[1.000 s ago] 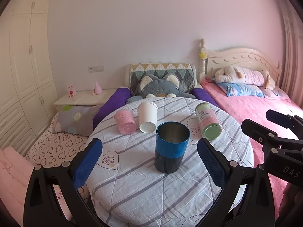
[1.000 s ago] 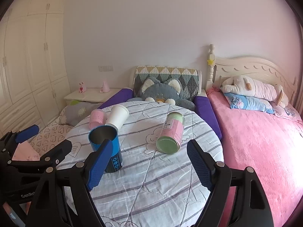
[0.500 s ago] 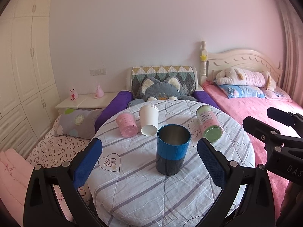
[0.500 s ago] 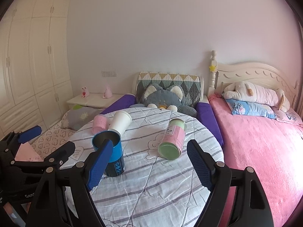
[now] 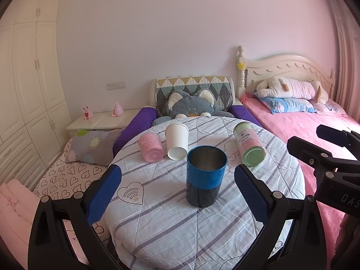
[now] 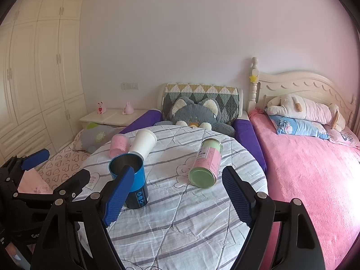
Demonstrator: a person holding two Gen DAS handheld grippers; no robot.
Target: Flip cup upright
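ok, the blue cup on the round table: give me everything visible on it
The blue cup stands upright, mouth up, on the striped quilted cover. It is a straight cylinder with a bright blue upper band, a dark lower half bearing small printed icons, and a metal-looking inside with nothing visible in it. Nothing grips it; the white paper cup lies just behind.

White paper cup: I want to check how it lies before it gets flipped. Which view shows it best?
The left wrist view. There the white paper cup lies on its side, unobstructed, base toward the camera, beside the pink cup. In the right wrist view the blue cup covers its base end, leaving only the upper body and rim visible.
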